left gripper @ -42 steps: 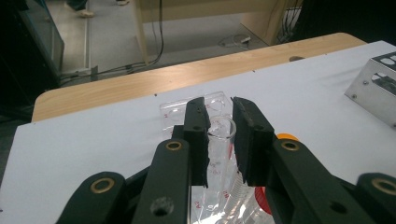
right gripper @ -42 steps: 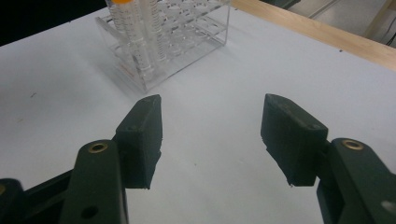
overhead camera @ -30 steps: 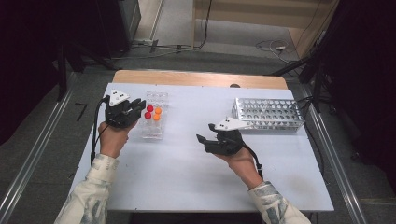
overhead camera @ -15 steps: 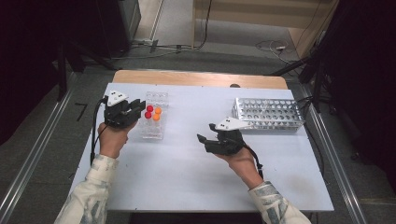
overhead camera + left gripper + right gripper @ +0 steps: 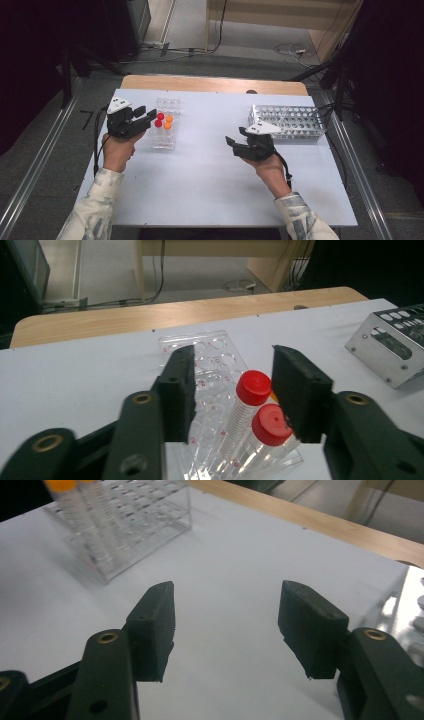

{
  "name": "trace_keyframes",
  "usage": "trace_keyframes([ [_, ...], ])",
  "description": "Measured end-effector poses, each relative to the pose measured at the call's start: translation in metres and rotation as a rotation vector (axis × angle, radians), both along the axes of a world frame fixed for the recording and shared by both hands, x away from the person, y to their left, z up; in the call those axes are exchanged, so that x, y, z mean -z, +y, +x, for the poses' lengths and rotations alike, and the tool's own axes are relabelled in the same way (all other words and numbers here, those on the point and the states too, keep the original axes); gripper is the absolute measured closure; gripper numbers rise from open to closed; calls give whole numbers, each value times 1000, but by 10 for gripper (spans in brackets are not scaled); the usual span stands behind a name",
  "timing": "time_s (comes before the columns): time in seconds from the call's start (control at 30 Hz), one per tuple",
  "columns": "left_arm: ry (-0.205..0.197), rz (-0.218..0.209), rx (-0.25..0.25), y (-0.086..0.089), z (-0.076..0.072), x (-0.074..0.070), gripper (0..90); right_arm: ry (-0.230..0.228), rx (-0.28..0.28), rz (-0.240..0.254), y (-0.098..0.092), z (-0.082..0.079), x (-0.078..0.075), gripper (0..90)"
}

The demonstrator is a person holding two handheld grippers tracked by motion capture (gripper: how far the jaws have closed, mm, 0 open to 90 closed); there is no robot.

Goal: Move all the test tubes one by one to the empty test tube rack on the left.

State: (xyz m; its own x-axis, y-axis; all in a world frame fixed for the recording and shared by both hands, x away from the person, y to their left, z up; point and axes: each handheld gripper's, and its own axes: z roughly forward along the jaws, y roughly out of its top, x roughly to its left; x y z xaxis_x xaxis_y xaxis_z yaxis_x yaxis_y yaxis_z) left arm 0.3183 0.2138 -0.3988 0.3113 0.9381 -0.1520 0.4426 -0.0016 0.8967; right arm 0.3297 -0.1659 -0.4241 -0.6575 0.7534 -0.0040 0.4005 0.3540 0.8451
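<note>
A clear plastic tube rack (image 5: 164, 139) stands at the table's left and holds two red-capped tubes (image 5: 159, 120) and orange-capped tubes (image 5: 168, 122). My left gripper (image 5: 146, 117) sits just left of it. Its jaws have just been opening, and in the left gripper view (image 5: 232, 354) they stand apart. The red-capped tubes (image 5: 253, 387) stand in the rack (image 5: 200, 347) between them, touched by neither pad. My right gripper (image 5: 234, 143) hovers open over bare table at mid-right, with nothing between its jaws (image 5: 227, 587). It points toward the clear rack (image 5: 145, 515).
A metal tube rack (image 5: 287, 121) stands at the table's right rear, just behind my right gripper. It also lies off to the right in the left gripper view (image 5: 395, 345). A wooden strip (image 5: 215, 84) runs along the table's far edge. The white tabletop (image 5: 200, 180) spreads wide in front.
The left gripper's jaws have opened beside the red-capped tubes. The right gripper has shifted a little to the right, toward the metal rack.
</note>
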Motion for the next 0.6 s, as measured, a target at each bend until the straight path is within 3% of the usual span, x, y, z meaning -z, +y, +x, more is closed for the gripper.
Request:
trace_keyframes([
  [0.1, -3, -13, 0, 1, -4, 1, 441, -9, 56, -4, -17, 6, -1, 395],
  [0.3, 26, 7, -5, -3, -8, 4, 221, -17, 185, -10, -52, 19, -1, 405],
  [0.43, 26, -4, -3, -3, -10, 4, 201, -32, 304, -45, -72, 28, -2, 409],
  [0.6, 17, -4, -1, -4, -12, 2, 202, -31, 433, -27, -91, 40, -1, 437],
])
